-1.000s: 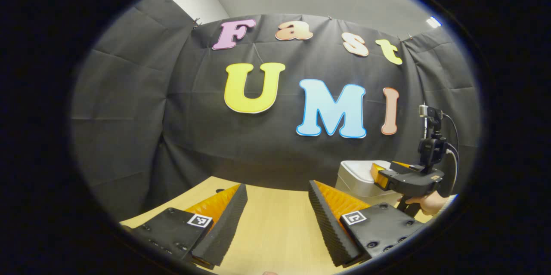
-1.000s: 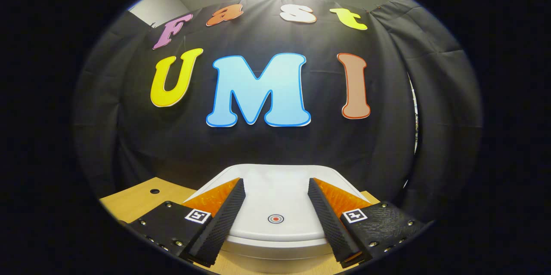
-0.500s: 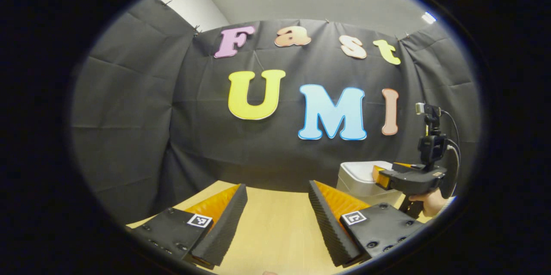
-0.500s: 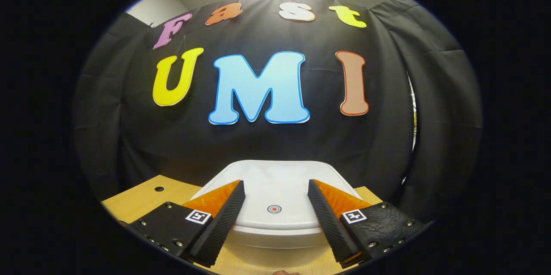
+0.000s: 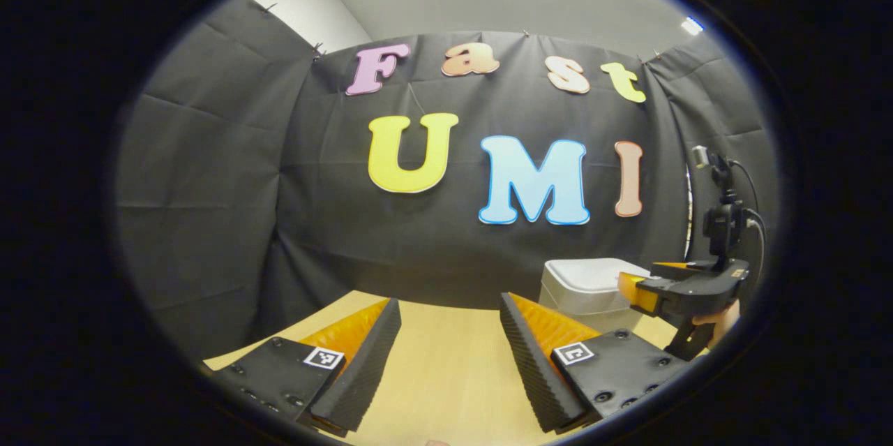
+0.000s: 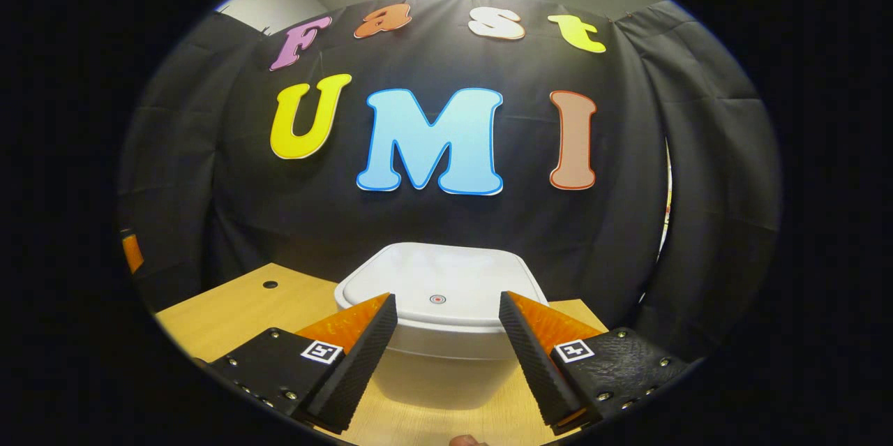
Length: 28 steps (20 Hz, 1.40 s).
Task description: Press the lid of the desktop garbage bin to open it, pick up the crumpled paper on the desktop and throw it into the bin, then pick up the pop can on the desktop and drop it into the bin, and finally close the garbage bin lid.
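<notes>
We start with the bench (image 6: 230,313), pale wood running to the black booth wall, and on it the garbage bin (image 6: 446,369), a white rounded tub standing toward the back just in front of the cloth. We judge it a light, stiff plastic shell that could skate on the smooth wood if shoved sideways, so any push on it wants to go straight down. Its lid (image 6: 432,278) lies flat and closed, smooth and probably a little slippery, and we would not try to pinch it; the place to press looks to be the small round red mark (image 6: 437,299) near the lid's front edge, which we take for the latch point. The right gripper (image 6: 446,320) hangs in front of the bin with its two fingers spread wide on either side of the lid's front, gripping nothing and, as far as we can tell, not touching the plastic. The left gripper (image 5: 450,331) sits over bare bench, likewise wide open and empty. The right gripper view gives us the lid top, the red mark and a small dark hole (image 6: 269,285) in the bench off to the left. The left gripper view gives us instead the bin (image 5: 582,289) from the side, with the right gripper (image 5: 687,289) beside it and a hand (image 5: 718,317) under its body.
</notes>
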Each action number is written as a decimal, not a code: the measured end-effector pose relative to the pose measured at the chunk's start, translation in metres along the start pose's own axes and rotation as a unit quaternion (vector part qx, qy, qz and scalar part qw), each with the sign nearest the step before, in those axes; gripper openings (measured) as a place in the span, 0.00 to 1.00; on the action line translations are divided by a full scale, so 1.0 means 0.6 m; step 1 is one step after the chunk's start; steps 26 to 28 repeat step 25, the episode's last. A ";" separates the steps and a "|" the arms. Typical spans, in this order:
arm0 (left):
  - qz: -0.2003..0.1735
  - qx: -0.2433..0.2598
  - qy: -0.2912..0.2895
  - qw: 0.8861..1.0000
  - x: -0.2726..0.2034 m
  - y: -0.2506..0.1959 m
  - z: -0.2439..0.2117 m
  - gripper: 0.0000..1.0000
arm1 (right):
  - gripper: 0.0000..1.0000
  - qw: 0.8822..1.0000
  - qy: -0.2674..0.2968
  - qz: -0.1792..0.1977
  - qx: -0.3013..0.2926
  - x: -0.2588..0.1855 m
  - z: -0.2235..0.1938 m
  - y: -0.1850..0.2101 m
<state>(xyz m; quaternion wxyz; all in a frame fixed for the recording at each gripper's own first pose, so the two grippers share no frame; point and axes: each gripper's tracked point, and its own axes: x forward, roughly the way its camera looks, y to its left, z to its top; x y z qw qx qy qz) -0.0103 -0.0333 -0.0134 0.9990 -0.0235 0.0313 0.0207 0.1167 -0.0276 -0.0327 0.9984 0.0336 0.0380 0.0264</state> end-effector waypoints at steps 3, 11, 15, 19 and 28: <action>0.004 0.005 -0.001 1.000 0.001 -0.009 -0.007 0.96 | 0.95 1.000 -0.008 0.014 -0.007 -0.048 0.006 0.006; -0.018 0.006 -0.005 1.000 0.024 -0.038 0.007 0.96 | 0.95 0.999 -0.044 0.016 -0.017 -0.123 0.051 0.015; -0.030 0.013 -0.019 0.999 0.036 -0.038 0.024 0.96 | 0.94 0.999 -0.039 0.018 -0.014 -0.139 0.051 0.031; -0.040 0.019 -0.017 0.999 0.038 -0.030 0.018 0.96 | 0.95 1.000 -0.029 0.008 -0.005 -0.154 0.042 0.044; -0.056 0.017 -0.013 0.998 0.035 -0.016 0.010 0.96 | 0.94 0.999 -0.029 -0.018 0.004 -0.159 0.046 0.048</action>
